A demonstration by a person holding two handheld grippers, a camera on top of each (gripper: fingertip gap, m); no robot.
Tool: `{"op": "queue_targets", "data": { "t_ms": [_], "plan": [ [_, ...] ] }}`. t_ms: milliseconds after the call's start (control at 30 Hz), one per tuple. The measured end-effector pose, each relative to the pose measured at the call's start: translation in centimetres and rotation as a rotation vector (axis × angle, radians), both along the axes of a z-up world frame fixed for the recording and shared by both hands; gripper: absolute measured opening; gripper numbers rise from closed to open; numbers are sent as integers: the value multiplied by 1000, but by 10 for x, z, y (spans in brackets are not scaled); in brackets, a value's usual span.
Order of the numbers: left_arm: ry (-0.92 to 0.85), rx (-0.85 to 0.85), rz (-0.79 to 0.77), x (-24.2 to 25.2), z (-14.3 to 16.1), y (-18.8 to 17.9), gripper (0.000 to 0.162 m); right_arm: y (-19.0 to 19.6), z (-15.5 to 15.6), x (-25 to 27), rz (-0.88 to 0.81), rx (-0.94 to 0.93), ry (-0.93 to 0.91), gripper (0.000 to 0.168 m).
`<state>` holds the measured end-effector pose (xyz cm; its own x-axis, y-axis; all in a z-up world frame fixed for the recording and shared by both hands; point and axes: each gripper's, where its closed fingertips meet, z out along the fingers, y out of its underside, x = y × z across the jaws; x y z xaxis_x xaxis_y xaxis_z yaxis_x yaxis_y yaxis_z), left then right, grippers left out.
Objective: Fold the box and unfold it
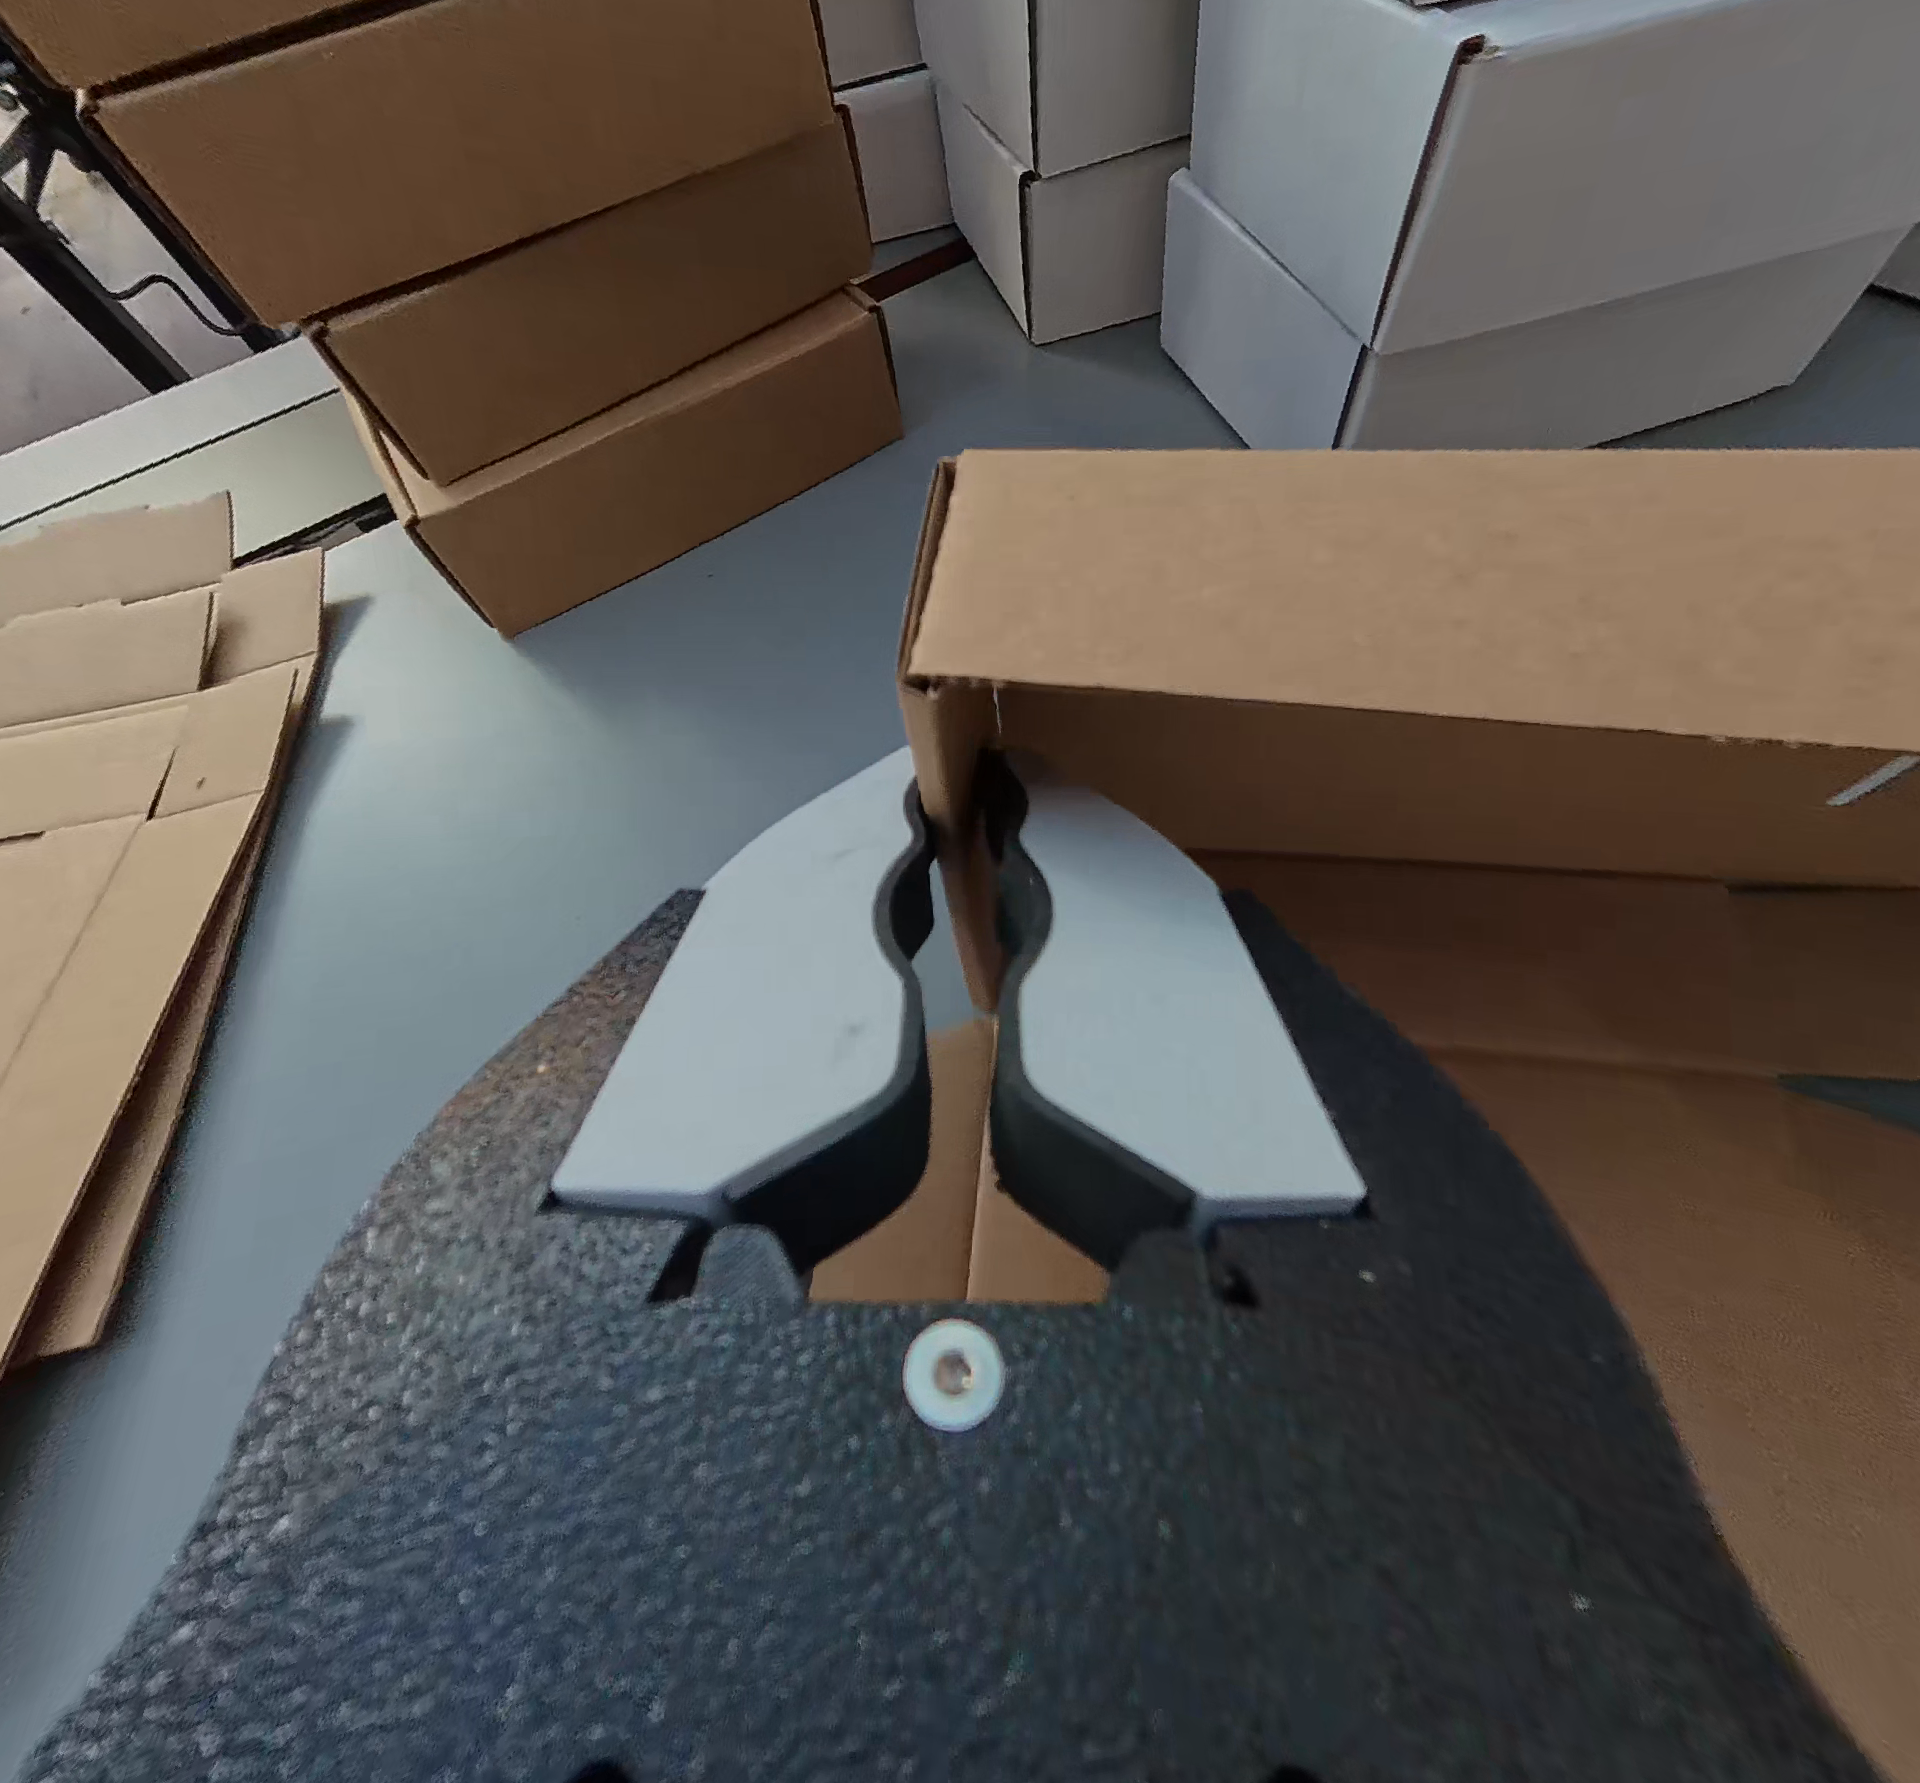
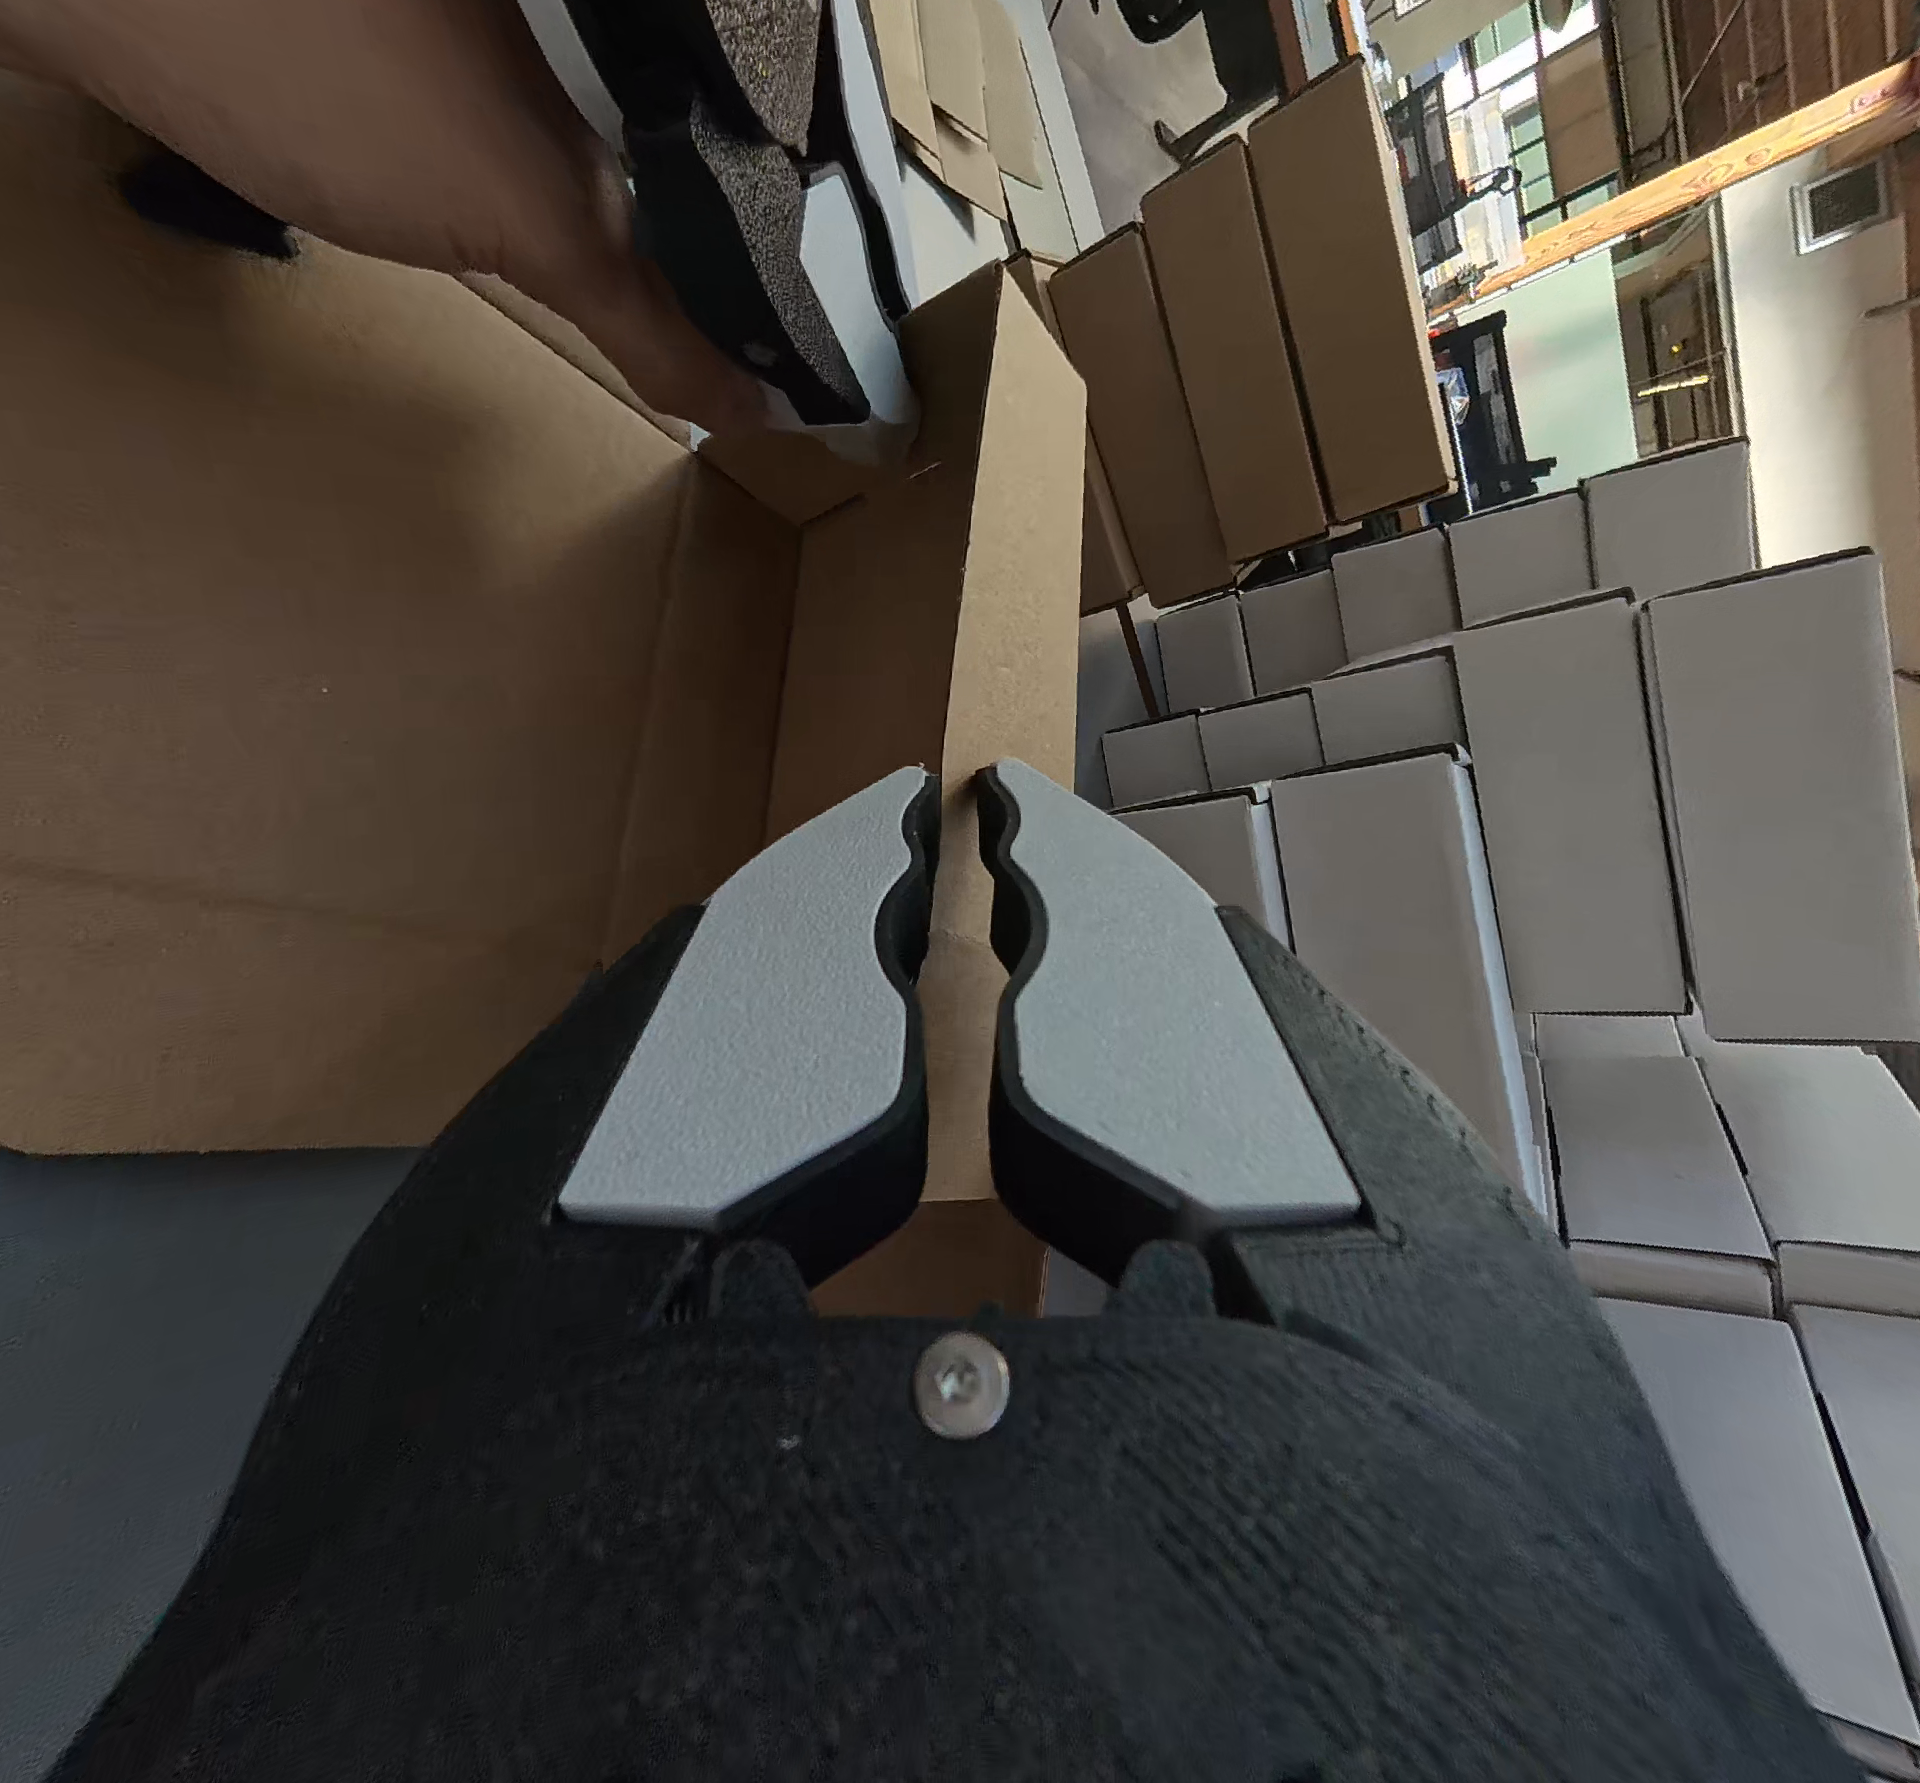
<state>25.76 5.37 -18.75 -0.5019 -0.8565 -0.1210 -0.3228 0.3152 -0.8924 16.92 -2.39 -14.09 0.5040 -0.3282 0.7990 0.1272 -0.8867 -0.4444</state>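
Observation:
A brown cardboard box [image 1: 1455, 590] lies part-folded on the grey table [image 1: 520, 746], its far wall raised and doubled over. My left gripper [image 1: 966, 798] is shut on the left side flap at the box's near-left corner. In the right wrist view the same box [image 2: 364, 694] shows its open inside. My right gripper [image 2: 958, 783] is shut on the box's raised wall edge at its right end. The left gripper [image 2: 831, 299] also shows farther off in that view, at the wall's other end, held by a hand [image 2: 416, 123].
Flat brown box blanks [image 1: 125, 850] are stacked at the left of the table. Folded brown boxes [image 1: 540, 227] are stacked behind, with white boxes [image 1: 1455, 154] at the back right. The white boxes [image 2: 1558, 850] fill the right of the right wrist view.

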Motion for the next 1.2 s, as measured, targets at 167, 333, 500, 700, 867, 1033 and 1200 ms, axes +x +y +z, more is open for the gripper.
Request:
{"op": "queue_targets", "data": {
  "t_ms": [167,333,500,700,867,1033,1200],
  "plan": [
    [6,-12,59,-4,0,4,7,10,18,-9,48,45,-26,13],
    [17,-23,72,-3,-1,5,7,23,61,2,-12,161,-188,0],
    [32,-41,62,-4,-1,5,6,21,24,34,-152,1,-83,0],
    [60,-70,50,-4,-3,5,6,22,5,35,-230,-145,-103,0],
    [70,-89,41,-4,-3,4,6,23,14,32,-203,-28,-120,0],
    [82,-114,54,-2,-3,7,6,18,33,5,-201,82,-262,0],
    [77,-119,78,-1,-2,10,6,-9,42,-20,-269,139,-348,0]
  ]
}}
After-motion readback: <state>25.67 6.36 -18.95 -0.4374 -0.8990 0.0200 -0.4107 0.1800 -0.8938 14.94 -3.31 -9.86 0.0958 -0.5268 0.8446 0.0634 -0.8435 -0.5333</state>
